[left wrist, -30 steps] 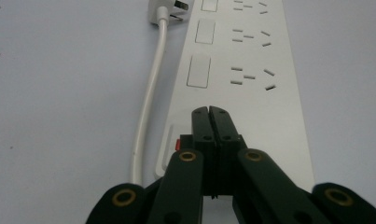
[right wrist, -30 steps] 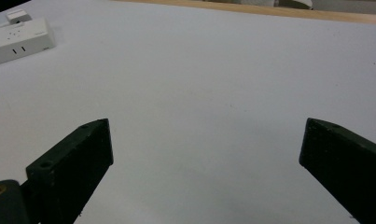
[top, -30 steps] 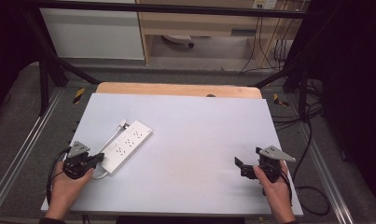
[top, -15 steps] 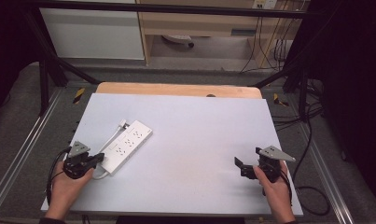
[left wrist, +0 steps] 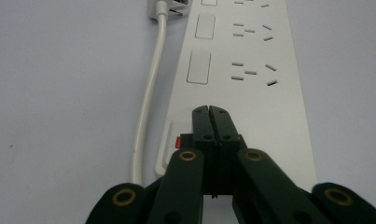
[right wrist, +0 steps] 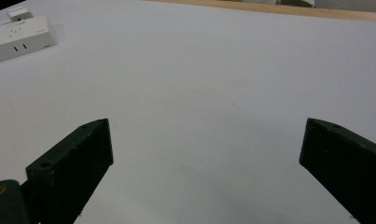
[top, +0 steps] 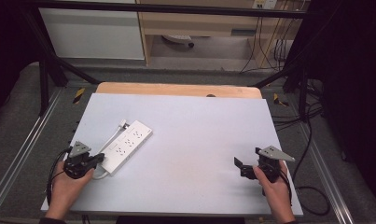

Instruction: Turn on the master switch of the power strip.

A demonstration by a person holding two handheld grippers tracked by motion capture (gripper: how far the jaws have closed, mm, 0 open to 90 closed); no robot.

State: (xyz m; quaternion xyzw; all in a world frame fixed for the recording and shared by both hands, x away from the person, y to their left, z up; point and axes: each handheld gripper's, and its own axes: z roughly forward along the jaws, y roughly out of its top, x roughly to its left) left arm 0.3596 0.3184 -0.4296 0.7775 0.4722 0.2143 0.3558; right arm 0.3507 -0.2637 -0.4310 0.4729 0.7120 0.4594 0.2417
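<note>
The left tool (left wrist: 209, 110) had its black jaws pressed together, tips resting over the near end of the white plastic six-outlet power strip (left wrist: 241, 84), just beside its small red switch (left wrist: 178, 141). That strip lay diagonally near the desk's left edge, its white cord (left wrist: 148, 93) running along its side. The right tool (right wrist: 204, 140), held by a hand (top: 275, 189) near the right front corner, had its jaws spread wide above the bare pale grey desk (top: 199, 135), well apart from the strip.
</note>
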